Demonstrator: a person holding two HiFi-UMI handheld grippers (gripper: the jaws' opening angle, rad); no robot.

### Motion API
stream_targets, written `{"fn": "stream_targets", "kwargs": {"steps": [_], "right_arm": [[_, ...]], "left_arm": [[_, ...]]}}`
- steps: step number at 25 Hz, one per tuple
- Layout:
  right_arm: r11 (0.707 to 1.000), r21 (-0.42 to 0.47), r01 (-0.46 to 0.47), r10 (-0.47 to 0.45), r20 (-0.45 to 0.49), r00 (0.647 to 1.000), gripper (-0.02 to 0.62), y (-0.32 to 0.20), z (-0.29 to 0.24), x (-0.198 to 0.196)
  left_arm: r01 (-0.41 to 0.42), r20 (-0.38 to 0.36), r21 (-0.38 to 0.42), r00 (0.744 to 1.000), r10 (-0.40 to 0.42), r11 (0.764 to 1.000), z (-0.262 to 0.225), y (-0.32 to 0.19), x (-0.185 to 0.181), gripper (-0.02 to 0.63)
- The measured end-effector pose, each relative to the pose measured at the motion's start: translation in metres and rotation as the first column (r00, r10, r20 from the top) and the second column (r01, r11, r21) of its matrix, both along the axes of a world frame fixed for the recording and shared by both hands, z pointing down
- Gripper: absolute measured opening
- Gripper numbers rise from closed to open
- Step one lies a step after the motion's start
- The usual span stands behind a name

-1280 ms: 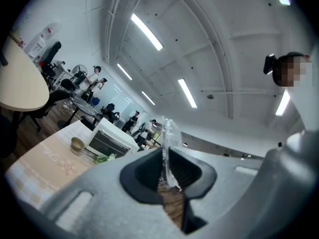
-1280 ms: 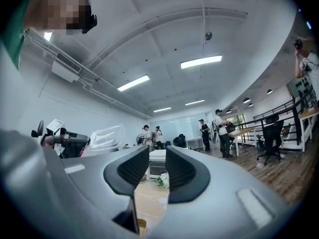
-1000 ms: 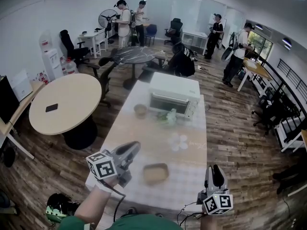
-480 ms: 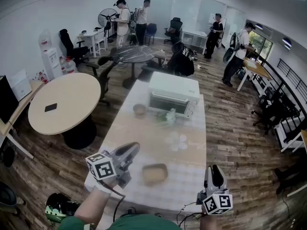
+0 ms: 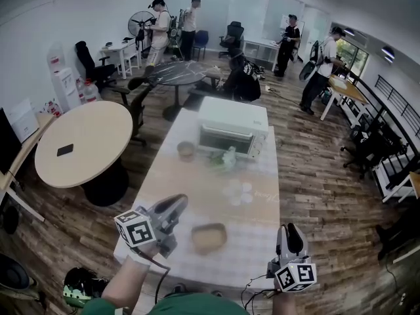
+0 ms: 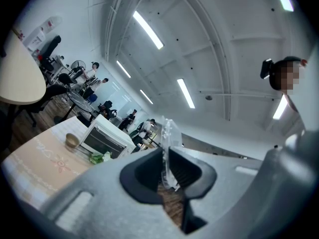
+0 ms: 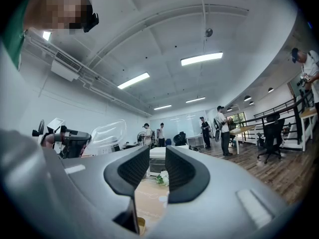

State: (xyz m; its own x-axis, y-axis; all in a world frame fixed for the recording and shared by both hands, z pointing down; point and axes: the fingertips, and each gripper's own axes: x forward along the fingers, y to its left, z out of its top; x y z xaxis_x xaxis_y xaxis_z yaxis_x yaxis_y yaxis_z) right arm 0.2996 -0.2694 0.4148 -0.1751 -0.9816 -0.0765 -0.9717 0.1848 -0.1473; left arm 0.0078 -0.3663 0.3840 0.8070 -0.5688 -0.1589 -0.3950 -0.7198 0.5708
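A clear plastic lid (image 6: 168, 132) stands edge-on between the jaws of the left gripper (image 6: 165, 163), which are pressed onto its thin rim, so that the sheet rises above the jaw tips. From the right gripper view the same lid (image 7: 106, 133) shows as a see-through dome jutting from the left gripper (image 7: 67, 139), held up in the air well above the table. In the head view the left gripper (image 5: 172, 207) hangs over the near left part of the long table (image 5: 197, 189), jaws pointing forward and upward; the lid itself is too faint to make out there.

Just to the right of that gripper, on the pale cloth, lies a brown container (image 5: 209, 235). The right gripper (image 5: 289, 232) is held at the table's near right corner, well apart from the lid; its jaws (image 7: 157, 166) stand slightly spread with nothing between them.

Farther along the table are a cluster of small pale cups (image 5: 236, 190), some greens (image 5: 221, 159), a small bowl (image 5: 186, 151) and a white toaster oven (image 5: 231, 128) at the far end. A round table (image 5: 82, 143) stands to the left, and several people stand at the back of the room.
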Motion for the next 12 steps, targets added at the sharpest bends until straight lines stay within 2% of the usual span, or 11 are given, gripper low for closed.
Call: {"fn": "stream_targets", "kwargs": {"steps": [12], "right_arm": [[1.0,-0.001,-0.015,0.015,0.008,1.0,0.095,0.007,0.0,0.0063]], "left_arm": [[-0.015,-0.004,-0.005,1.0,0.015,1.0,0.0013,0.0002,0.0062,0.037]]}}
